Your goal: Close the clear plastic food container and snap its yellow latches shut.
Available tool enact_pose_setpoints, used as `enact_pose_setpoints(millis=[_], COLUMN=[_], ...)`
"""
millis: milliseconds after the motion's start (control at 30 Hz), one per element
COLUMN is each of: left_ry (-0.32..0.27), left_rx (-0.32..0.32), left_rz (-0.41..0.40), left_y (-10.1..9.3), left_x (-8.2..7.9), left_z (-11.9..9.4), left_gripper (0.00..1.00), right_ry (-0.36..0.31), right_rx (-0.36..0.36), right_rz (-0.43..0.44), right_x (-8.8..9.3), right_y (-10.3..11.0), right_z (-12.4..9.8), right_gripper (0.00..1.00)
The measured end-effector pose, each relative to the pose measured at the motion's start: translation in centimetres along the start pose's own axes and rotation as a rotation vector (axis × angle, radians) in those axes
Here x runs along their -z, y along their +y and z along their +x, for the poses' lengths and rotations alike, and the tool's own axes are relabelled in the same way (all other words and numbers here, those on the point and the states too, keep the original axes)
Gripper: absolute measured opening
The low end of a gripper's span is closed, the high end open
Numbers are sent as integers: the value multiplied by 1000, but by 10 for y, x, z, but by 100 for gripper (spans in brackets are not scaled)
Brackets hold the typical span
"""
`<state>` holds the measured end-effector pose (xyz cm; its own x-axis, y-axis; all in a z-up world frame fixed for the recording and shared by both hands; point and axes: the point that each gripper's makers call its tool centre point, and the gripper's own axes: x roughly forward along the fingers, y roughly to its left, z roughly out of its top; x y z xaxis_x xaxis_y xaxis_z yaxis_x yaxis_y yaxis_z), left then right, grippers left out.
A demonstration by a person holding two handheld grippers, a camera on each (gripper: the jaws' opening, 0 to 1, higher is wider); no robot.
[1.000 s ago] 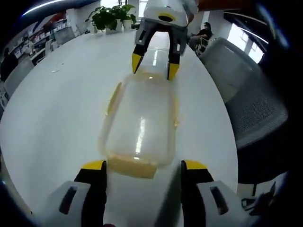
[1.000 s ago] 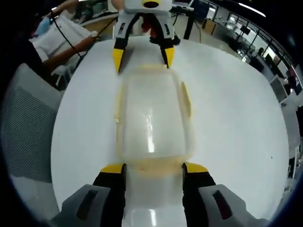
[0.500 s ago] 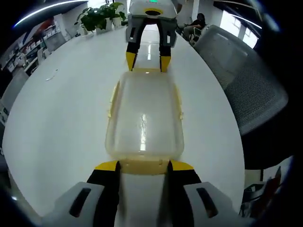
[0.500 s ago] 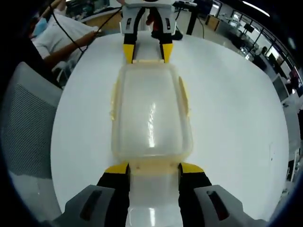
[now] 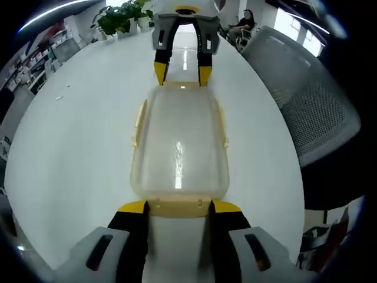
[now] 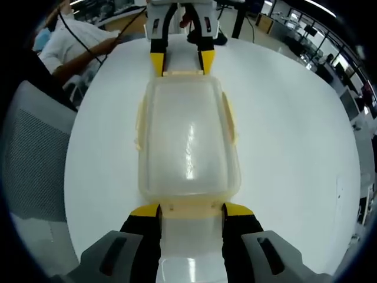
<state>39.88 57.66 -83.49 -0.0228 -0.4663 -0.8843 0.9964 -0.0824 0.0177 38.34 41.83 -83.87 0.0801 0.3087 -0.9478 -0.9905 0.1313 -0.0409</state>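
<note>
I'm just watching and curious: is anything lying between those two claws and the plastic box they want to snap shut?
Nothing visible. The left gripper sits at one end latch of the clear container, the right gripper at the opposite end; only bare white table surrounds it.

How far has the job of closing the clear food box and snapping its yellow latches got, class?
Done: the lid sits on the box on the white table. In hand: the left gripper straddles one end latch, and the right gripper straddles the opposite end latch. Left: the side latches appear to stick outwards, so they likely need snapping; whether the end latches have clicked I cannot tell.
</note>
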Motion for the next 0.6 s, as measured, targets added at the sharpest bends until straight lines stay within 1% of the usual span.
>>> enact_pose_setpoints(millis=[433, 600], left_ry=[-12, -6], left_rx=[-4, 11], left_rz=[11, 9], left_y=[0, -5], left_x=[0, 1], left_z=[-1, -3], left_gripper=[39, 38], right_ry=[-4, -5], right_rx=[18, 14], right_rz=[10, 3], right_x=[1, 0], right_y=[1, 5], right_z=[-1, -2], right_gripper=[39, 38])
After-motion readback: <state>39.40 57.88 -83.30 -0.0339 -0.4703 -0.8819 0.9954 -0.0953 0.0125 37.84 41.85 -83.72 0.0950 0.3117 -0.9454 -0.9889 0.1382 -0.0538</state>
